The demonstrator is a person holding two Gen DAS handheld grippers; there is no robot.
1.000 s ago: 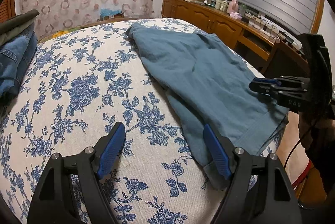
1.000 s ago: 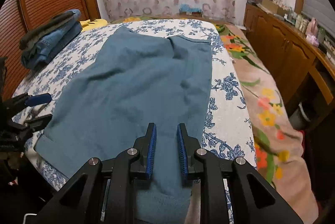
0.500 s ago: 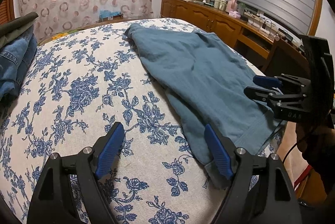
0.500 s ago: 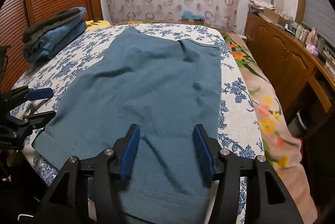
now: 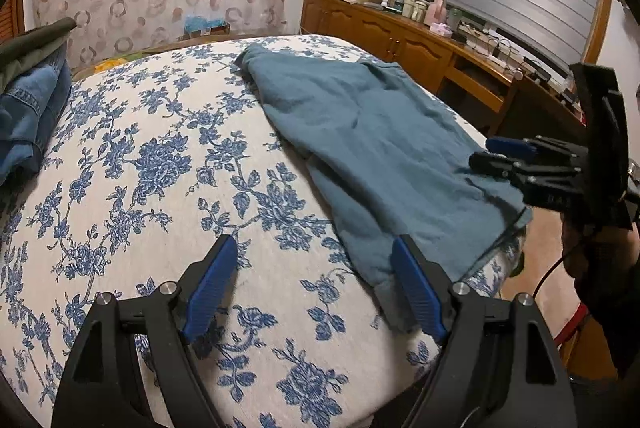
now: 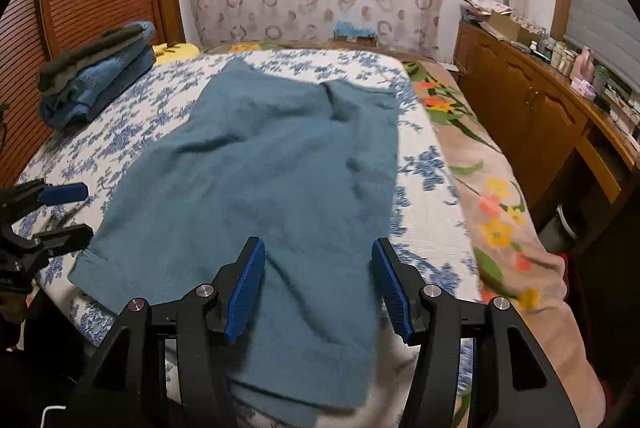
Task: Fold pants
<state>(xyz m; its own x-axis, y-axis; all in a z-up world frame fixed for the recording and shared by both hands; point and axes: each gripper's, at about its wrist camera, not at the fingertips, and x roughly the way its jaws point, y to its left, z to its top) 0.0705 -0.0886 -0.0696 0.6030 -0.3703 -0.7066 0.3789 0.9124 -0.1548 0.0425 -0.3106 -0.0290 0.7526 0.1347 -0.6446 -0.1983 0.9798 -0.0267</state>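
Since a second ago, the right gripper [image 6: 318, 282] has spread its blue pads apart and let go of the teal pants [image 6: 256, 180], which now lie loose and flat beneath it. These pants stretch along the right half of a bed covered by a blue floral sheet [image 5: 160, 164], waistband at the near edge and partly hanging over it, legs reaching toward the far end. Both right jaws stand wide, hovering above the waistband's right part, gripping nothing. Seen from the left wrist, the left gripper [image 5: 314, 288] is also released and wide, held over the sheet at the pants' [image 5: 384, 148] near left corner; its right pad [image 5: 418, 292] sits just at that corner's hem, its left pad over bare sheet. Beyond, a stack of folded jeans [image 6: 96, 84] rests at the bed's far left. A wooden cabinet [image 6: 532, 108] runs along the right wall.
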